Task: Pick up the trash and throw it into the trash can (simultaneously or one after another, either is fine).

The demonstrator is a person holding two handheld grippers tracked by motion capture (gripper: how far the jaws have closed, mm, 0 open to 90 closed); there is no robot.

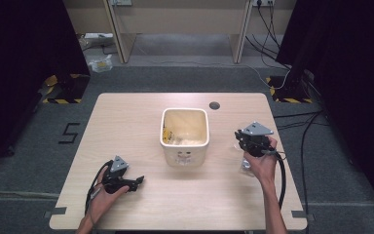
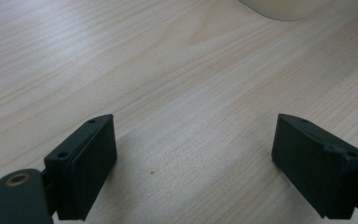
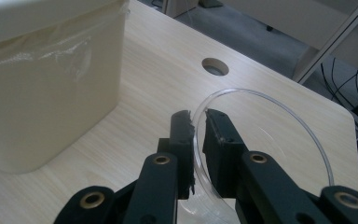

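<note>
The right gripper (image 3: pixel 196 116) is clenched on the rim of a clear plastic cup (image 3: pixel 279 135), one pad inside the wall and one outside, a pinch that suits so thin and slippery a thing; the cup sits right of the cream bin (image 1: pixel 185 135), near the table's right edge, its mouth facing the far side. The left gripper (image 2: pixel 193 158) rests released over bare table (image 2: pixel 168 70) at the near left, jaws spread with nothing between them, probably kept out of the way; the bin stands mid-table, likely the cup's destination
</note>
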